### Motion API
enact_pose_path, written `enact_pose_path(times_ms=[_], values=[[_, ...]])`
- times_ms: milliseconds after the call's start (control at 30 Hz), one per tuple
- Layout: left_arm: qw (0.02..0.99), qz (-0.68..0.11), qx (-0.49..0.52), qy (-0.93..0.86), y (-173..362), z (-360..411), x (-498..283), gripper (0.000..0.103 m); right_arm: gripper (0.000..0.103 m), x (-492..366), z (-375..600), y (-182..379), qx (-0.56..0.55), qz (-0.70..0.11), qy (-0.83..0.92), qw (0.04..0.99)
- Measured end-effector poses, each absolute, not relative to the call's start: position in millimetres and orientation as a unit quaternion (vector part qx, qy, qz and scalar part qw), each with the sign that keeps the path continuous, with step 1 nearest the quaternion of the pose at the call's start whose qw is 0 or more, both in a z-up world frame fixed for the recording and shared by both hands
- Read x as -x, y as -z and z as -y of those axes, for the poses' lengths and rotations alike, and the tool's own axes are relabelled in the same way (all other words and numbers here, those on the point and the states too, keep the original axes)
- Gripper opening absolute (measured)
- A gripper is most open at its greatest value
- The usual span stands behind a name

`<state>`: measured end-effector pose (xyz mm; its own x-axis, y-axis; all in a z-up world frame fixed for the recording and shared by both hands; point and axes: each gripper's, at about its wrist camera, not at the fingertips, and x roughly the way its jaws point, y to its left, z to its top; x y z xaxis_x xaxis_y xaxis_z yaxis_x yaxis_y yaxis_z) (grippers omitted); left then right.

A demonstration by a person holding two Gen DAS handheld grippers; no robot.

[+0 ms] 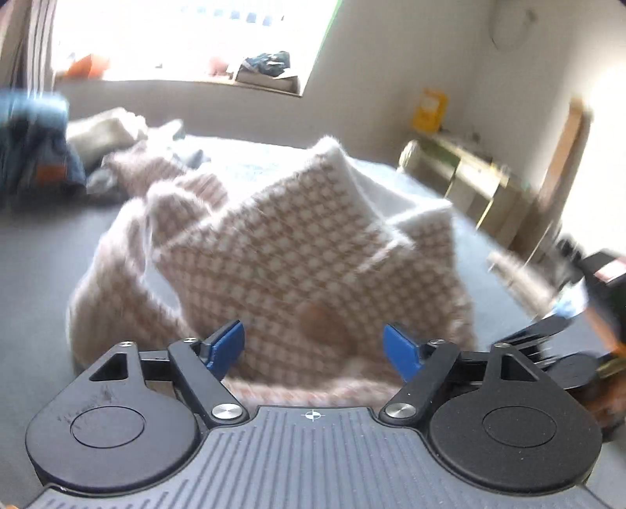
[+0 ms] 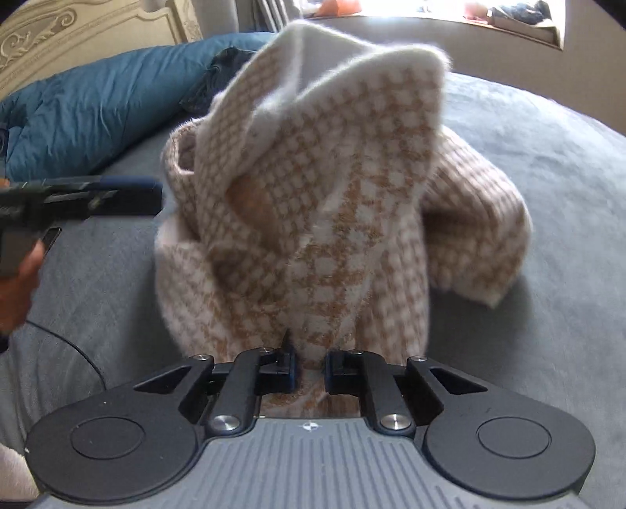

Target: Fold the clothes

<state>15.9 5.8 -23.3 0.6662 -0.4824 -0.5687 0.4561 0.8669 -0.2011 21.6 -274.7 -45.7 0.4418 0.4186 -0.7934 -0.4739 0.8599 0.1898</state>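
**Sweater pinched on my right, free of my left**

A grey bed cover [image 2: 547,176] spreads beneath everything I see, with a blue duvet [image 2: 90,117] bunched at its far left edge under a carved cream headboard [image 2: 78,35]. In the left wrist view a bright window [image 1: 187,35] fills the wall beyond the bed, and a heap of other clothes [image 1: 43,164] lies at the far left.

The checked tan-and-white sweater [image 2: 332,195] is the thing I am working on. From the right wrist view it rises in a crumpled peak straight ahead of my right gripper [image 2: 309,372], whose jaws are drawn close together and pinch a fold of its near edge between them; the knit runs up and away from that pinch, with one sleeve drooping to the right onto the cover.

My left gripper [image 1: 315,348] has its jaws spread wide. The sweater lies just ahead of and between its blue fingertips [image 1: 229,344], but neither pad presses on it. A round brown button [image 1: 321,319] shows on the cloth between them.
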Motion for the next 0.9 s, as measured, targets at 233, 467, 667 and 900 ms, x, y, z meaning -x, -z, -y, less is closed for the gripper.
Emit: enact_pose_path(times_ms=[233, 467, 667, 900], values=[[0.922, -0.263, -0.180, 0.222, 37, 53, -12, 0.081, 0.011, 3, 304, 49, -0.013, -0.473, -0.240, 0.848], [0.919, -0.251, -0.235, 0.193, 42, 68, -36, 0.058, 0.011, 22, 321, 63, -0.048, -0.487, -0.223, 0.843], [0.948, -0.216, -0.157, 0.174, 3, 41, -37, 0.029, 0.009, 23, 336, 44, -0.010, -0.457, -0.217, 0.862], [0.947, -0.230, -0.073, 0.210, -27, 17, -40, 0.028, 0.008, 12, 386, -17, 0.084, -0.369, -0.153, 0.913]])
